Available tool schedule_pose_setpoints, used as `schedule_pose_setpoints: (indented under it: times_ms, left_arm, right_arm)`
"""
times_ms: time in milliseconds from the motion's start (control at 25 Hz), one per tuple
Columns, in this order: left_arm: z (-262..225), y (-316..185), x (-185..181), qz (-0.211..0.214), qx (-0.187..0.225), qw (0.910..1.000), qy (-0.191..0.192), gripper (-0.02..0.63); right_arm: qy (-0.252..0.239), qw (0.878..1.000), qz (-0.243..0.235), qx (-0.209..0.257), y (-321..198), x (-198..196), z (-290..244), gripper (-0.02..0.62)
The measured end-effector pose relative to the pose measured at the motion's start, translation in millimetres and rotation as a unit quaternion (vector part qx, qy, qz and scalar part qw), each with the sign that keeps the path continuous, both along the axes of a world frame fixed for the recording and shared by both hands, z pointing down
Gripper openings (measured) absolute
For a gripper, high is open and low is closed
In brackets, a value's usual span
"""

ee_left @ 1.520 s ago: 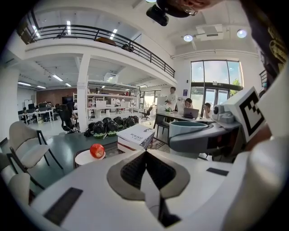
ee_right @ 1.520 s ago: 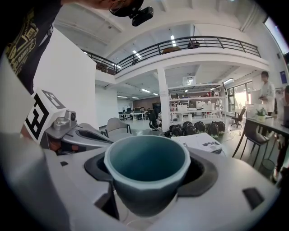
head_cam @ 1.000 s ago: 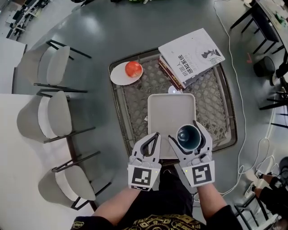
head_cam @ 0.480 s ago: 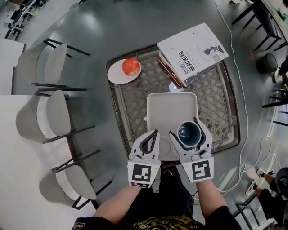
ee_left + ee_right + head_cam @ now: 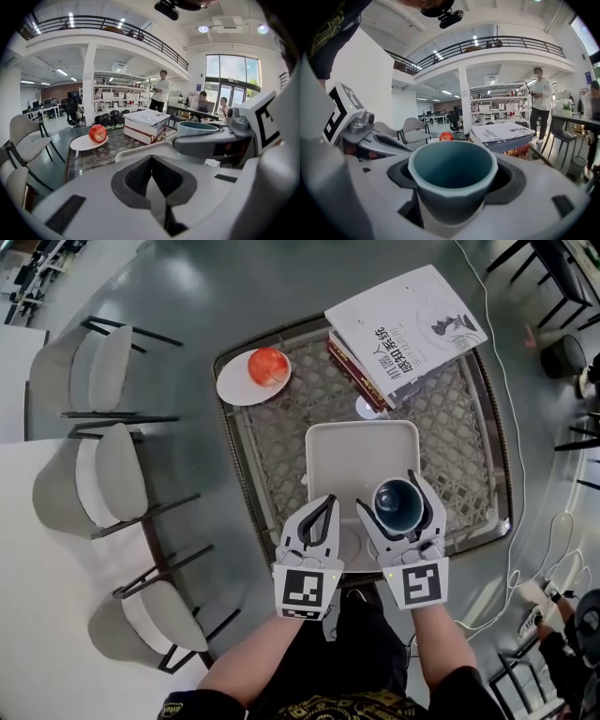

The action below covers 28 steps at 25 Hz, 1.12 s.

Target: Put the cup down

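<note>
Upright teal glazed cup clamped in the wide-spread right gripper, above the 5 o'clock corner of the white rectangular tray. Risk: released over the tray's raised rim, the cup lands tilted and topples. Jaws together, empty: left gripper.

**Head view.** Light is bright and even and comes from overhead. The grey floor carries a pale sheen at upper left. Shadows under the chairs are faint and soft. Straight lines bend toward the frame edges. Detail is sharp throughout.

**Left gripper view.** The round ceiling lights and the tall windows at upper right are washed out to white. The close foreground is slightly soft and the background is sharper. The corners are black, and the scene curves strongly at the rim.

**Right gripper view.** Strip lights light the scene from above. The cup is in focus, and its front wall is shaded. The corners are black and the edges smear.
</note>
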<state>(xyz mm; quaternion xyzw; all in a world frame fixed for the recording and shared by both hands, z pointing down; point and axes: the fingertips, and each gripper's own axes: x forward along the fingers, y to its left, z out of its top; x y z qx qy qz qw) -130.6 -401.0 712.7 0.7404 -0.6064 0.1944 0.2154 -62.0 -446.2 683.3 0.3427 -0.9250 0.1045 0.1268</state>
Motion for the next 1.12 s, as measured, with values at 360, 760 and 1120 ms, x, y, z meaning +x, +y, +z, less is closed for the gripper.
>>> schedule_pose_setpoints:
  times_ms: [360, 760, 1120]
  left_arm:
    - [15.4, -17.1, -7.6, -0.008, 0.011, 0.9998, -0.013, 0.006]
    - [25.2, -22.6, -4.5, -0.009, 0.009, 0.9998, -0.012, 0.006]
    - [28.5, -21.5, -4.3, -0.005, 0.008, 0.9998, -0.015, 0.006]
  right_arm:
    - [-0.005, 1.000, 0.018, 0.011, -12.2, -1.6, 12.5, 0.367]
    - [-0.011, 0.999, 0.028, 0.022, -15.7, 0.5, 20.8, 0.368]
    - [-0.023, 0.999, 0.031, 0.031, -15.5, 0.8, 23.8, 0.373]
